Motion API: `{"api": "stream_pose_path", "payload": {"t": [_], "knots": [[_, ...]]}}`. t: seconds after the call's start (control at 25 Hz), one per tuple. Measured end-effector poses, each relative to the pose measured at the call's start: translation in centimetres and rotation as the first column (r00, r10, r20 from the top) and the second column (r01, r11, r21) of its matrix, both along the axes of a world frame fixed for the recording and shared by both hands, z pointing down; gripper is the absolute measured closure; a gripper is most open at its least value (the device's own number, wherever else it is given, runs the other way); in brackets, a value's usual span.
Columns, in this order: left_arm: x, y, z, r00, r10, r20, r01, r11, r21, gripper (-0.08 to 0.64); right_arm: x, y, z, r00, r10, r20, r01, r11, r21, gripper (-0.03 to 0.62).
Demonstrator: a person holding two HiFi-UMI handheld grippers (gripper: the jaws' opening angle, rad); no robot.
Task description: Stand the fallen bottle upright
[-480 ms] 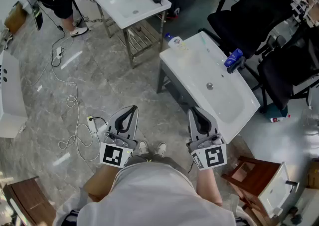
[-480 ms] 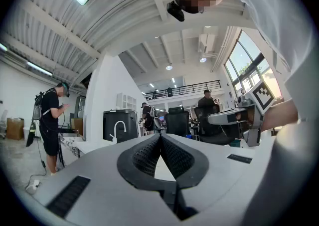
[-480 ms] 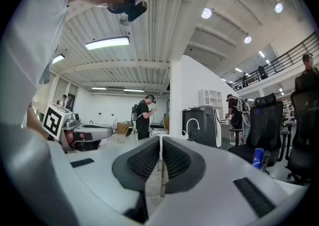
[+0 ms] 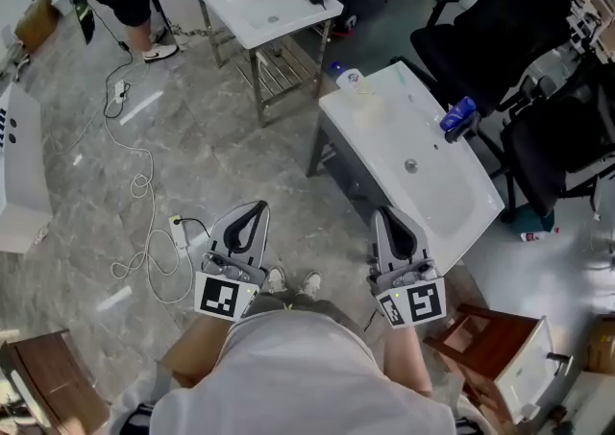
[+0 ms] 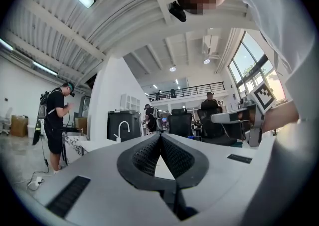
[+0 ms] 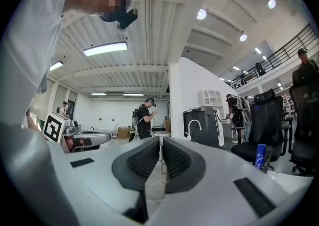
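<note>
Lying on one sink point(image 4: 381, 124), one bottle point(image 4: 348, 78); left gripper point(image 4: 254, 212), right gripper point(image 4: 383, 219), fingers pressed together.

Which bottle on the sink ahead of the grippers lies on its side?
The pale bottle with the blue cap at the sink's far corner; the all-blue one at the right edge stands upright.

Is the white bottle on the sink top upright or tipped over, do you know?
Tipped over: the white bottle lies on its side at the far corner of the sink, its blue cap pointing off the edge.
</note>
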State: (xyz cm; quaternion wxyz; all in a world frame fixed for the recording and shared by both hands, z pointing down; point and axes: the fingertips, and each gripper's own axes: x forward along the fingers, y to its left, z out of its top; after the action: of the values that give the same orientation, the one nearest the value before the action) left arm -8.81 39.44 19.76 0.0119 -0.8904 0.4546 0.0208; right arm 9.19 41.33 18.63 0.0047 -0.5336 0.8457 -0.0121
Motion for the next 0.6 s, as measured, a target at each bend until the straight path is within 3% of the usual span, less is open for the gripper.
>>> {"api": "stream_pose_path", "payload": {"t": [0.6], "knots": [[-4.9, -2.6, 2.9, 0.997, 0.042, -0.057, -0.044, 0.998, -0.032, 0.541, -2.5, -0.7, 1.2, 0.994, 0.097, -0.052, -0.099, 0.995, -0.021, 0.546]]}}
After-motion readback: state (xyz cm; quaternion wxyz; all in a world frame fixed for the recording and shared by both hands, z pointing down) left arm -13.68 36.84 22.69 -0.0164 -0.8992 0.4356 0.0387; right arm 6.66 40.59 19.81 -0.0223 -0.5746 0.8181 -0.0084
